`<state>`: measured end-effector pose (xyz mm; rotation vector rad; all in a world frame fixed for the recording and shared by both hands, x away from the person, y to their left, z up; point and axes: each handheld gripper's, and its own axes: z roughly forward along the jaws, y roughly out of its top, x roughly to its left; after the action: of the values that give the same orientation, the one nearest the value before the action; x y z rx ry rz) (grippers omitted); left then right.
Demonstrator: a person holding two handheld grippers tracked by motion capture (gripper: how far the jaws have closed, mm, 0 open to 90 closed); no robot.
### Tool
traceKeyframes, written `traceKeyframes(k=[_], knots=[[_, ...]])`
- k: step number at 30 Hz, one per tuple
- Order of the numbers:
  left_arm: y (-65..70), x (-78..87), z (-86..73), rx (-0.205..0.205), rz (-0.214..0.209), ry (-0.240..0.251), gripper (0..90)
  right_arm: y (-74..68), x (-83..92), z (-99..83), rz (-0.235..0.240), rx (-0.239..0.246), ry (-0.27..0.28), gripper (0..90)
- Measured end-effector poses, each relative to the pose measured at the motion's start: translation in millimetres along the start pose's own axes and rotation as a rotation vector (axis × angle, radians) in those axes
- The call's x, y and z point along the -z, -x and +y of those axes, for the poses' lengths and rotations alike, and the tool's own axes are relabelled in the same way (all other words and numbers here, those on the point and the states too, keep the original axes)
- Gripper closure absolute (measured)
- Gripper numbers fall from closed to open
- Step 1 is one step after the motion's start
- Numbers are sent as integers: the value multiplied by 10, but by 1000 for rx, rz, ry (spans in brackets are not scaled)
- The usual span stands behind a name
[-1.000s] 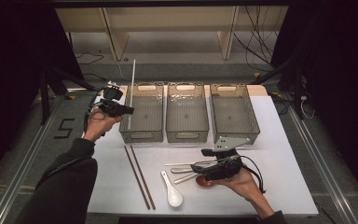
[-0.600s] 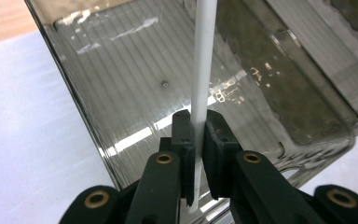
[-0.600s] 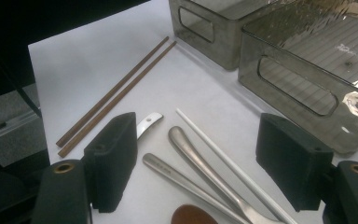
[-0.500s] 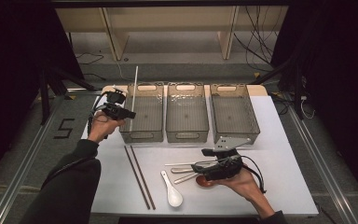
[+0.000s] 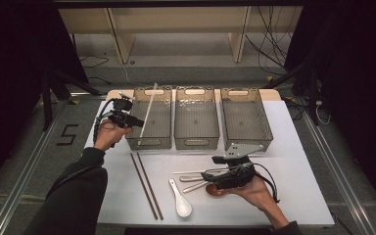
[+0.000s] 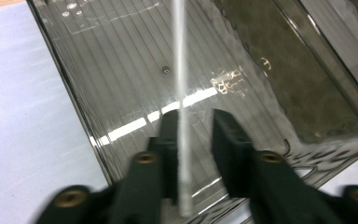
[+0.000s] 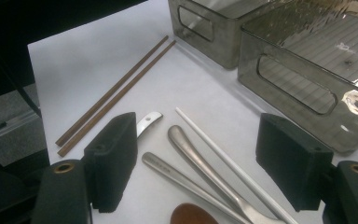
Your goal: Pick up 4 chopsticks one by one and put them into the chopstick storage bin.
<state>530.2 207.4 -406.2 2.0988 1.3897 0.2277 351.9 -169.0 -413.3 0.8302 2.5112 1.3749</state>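
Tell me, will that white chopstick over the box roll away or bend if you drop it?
The white chopstick looks thin, straight and stiff, so it probably won't bend. It seems smooth and rounded, so it may roll or slip. The left gripper has just been opening around it, above the left box, which should catch it.

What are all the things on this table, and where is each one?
bins: three, smoky clear, in a row at the back of the table
white chopstick: one, slanting over the left bin, between the left jaws
brown chopsticks: two, side by side, front left
white spoon: one, front middle
metal cutlery: silver, by the right jaws
left hand-held gripper: black, jaws just opening
right hand-held gripper: black, open over the cutlery
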Motion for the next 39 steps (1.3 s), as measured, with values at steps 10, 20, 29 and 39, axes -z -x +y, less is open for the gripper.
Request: traceKeyframes(k=[10, 20, 29, 39], knots=[[127, 288, -65, -1, -36, 108, 374, 80, 118, 46, -38, 5, 3, 300], [458, 634, -435, -84, -112, 209, 285, 236, 183, 134, -82, 43, -79, 305], [663, 681, -908, -85, -200, 287, 239, 385, -24, 197, -104, 115, -232, 335], [820, 623, -1195, -118, -242, 319, 195, 441, -282, 249, -82, 180, -364, 355]])
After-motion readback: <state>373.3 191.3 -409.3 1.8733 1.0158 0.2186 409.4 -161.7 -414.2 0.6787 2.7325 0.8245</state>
